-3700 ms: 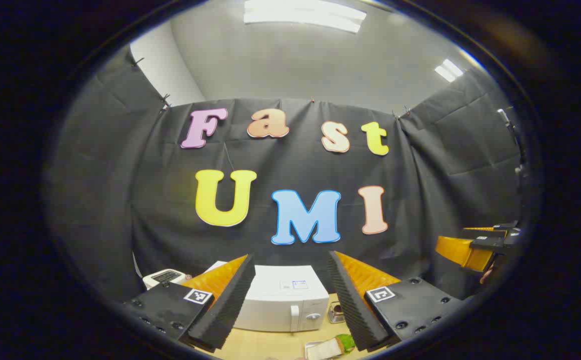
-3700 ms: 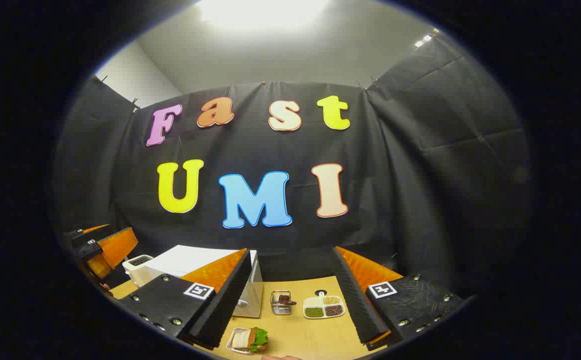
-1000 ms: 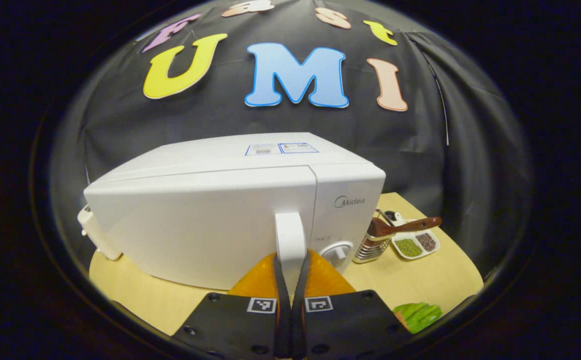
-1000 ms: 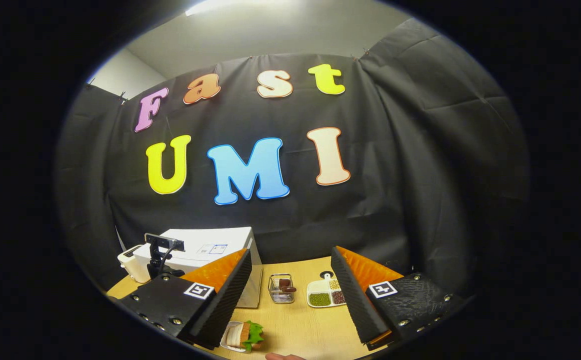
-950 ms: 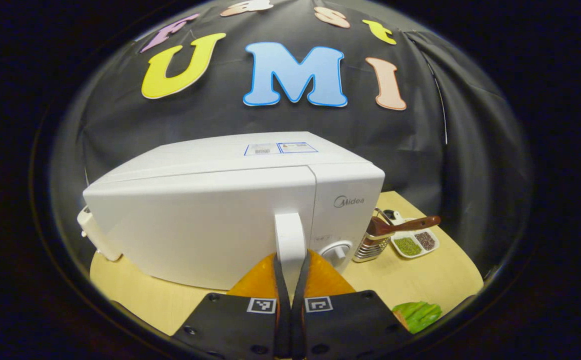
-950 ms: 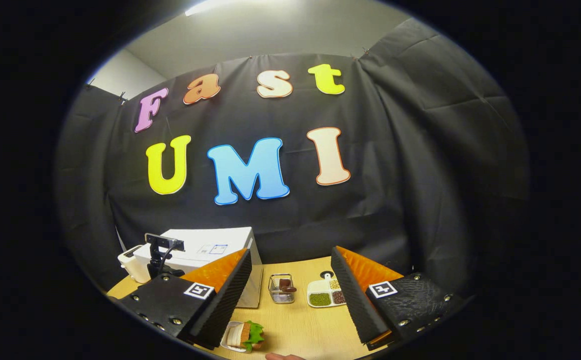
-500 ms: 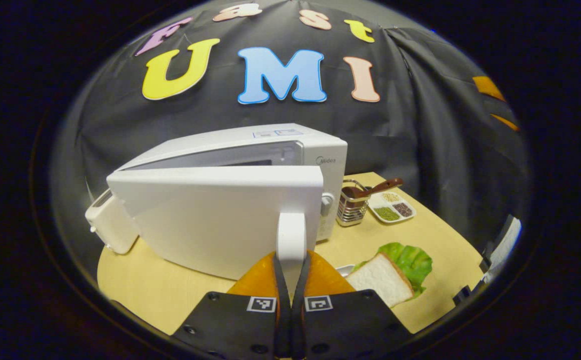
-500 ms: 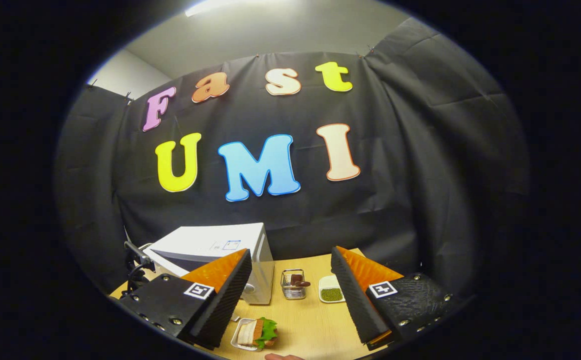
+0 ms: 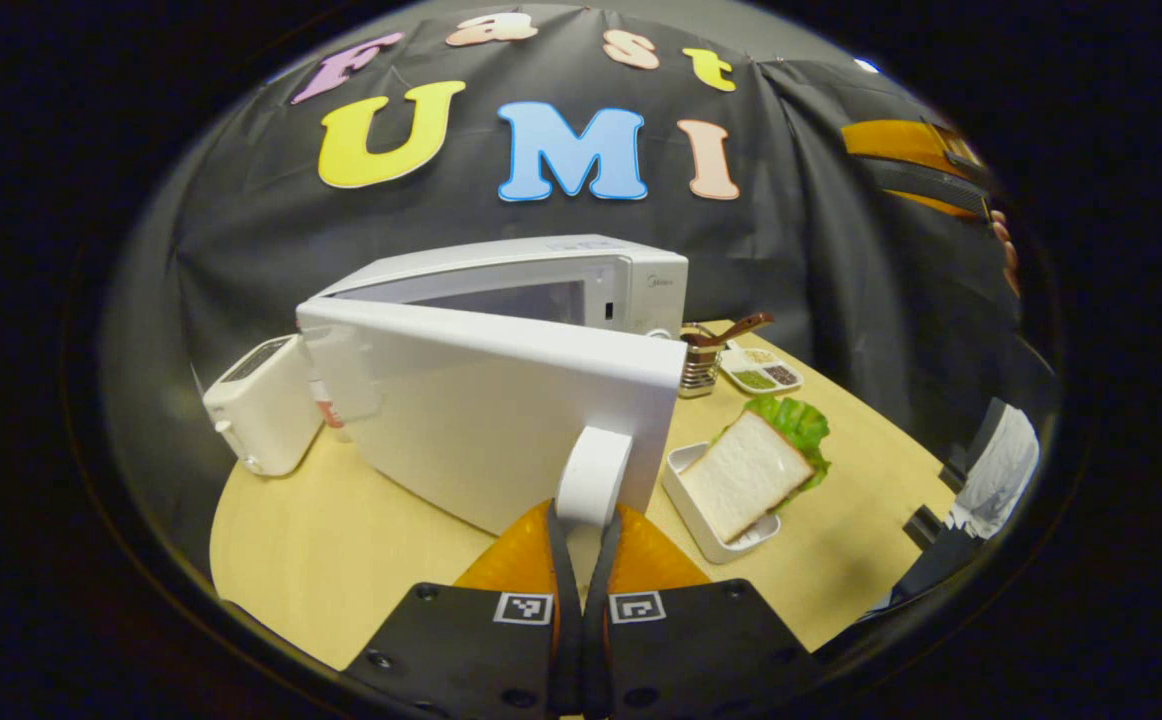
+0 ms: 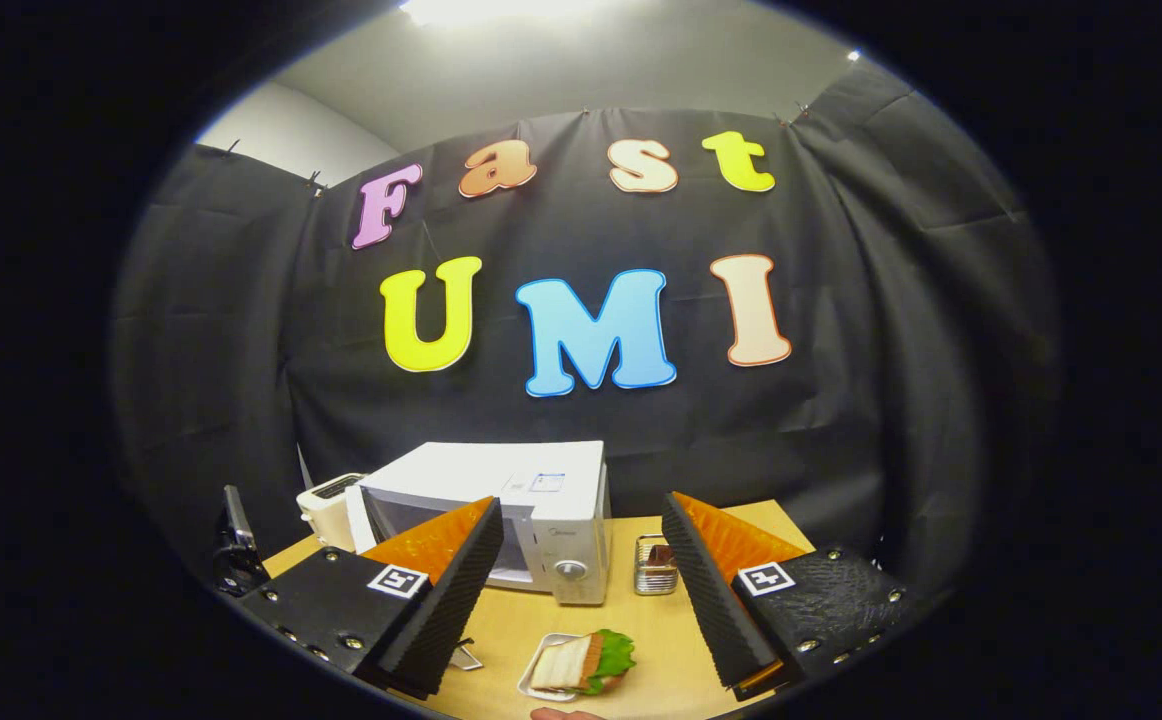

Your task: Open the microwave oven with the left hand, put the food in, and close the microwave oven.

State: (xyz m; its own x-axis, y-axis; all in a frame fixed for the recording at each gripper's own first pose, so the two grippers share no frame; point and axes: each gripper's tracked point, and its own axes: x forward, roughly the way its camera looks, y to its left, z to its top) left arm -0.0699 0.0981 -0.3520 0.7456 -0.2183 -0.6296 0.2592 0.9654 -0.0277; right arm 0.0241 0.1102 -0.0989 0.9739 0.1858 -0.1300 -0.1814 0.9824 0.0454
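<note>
The white box-shaped microwave oven (image 9: 641, 285) stands at the back of the pale wooden table (image 9: 341, 540), its door (image 9: 501, 400) swung partly open. The left gripper (image 9: 582, 530) is clamped on the door's white handle (image 9: 593, 478). A sandwich with green lettuce (image 9: 751, 470) lies in a white tray just beside the door. The right gripper (image 10: 581, 570) hangs above the table, fingers apart, before a black cloth wall.

The left gripper (image 9: 582, 545) is clamped on the white handle (image 9: 592, 477) of a white microwave oven (image 9: 581, 275), whose door (image 9: 501, 400) stands partly open. To its right on the pale wooden table (image 9: 341, 540), a white rectangular dish (image 9: 686, 485) holds a sandwich of white bread and green lettuce (image 9: 751, 465). A white toaster (image 9: 259, 405) stands left of the door.
</note>
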